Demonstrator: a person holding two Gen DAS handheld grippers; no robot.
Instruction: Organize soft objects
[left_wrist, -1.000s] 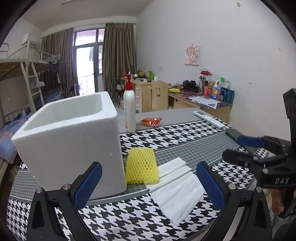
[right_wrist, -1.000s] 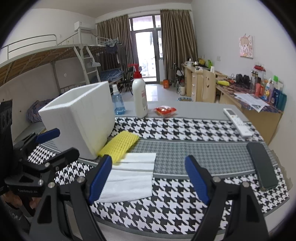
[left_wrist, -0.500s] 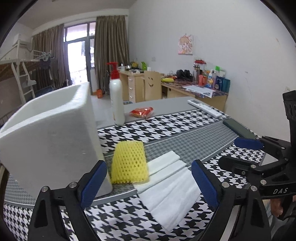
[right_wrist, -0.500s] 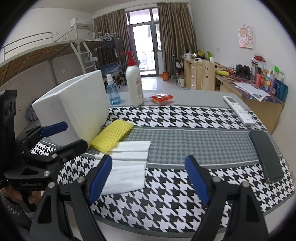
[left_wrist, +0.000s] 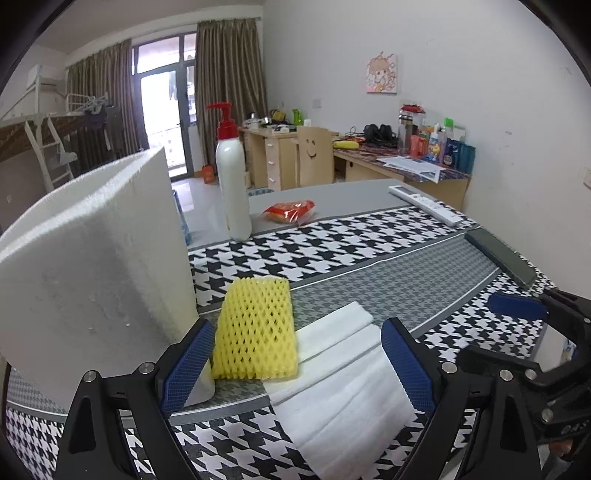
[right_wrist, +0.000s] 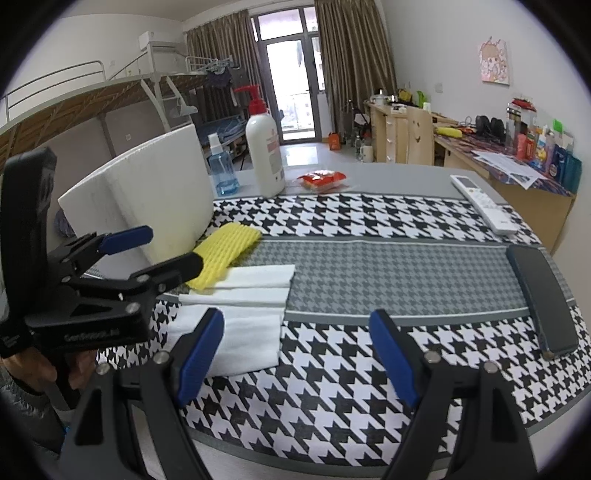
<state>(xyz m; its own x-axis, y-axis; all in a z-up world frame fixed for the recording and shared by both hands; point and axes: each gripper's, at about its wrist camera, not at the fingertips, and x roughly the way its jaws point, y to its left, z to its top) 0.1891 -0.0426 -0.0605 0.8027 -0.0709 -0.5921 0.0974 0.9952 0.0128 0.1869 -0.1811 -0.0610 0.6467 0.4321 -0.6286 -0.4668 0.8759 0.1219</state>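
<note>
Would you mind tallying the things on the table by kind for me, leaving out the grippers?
Foam box: 1
Yellow foam net: 1
White foam sheets: 3 visible layers, though the stack may hide more
Bottles: 2, a pump bottle and a blue spray bottle
Red snack packet: 1
Remote control: 1
Phone: 1
Total: 10

Foam box (left_wrist: 92, 280) stands as a tall wall at desk (right_wrist: 388, 273) left, touching yellow foam net (left_wrist: 256, 330); approach to the net from that side blocked; white foam sheets (left_wrist: 343, 384) lie flat just right of the net, low, no barrier; centre grey strip bare between sheets and phone (right_wrist: 541, 295); pump bottle (left_wrist: 232, 184), spray bottle (right_wrist: 220, 170), snack packet (right_wrist: 323, 180) and remote (right_wrist: 482, 203) stand along the far edge.
</note>
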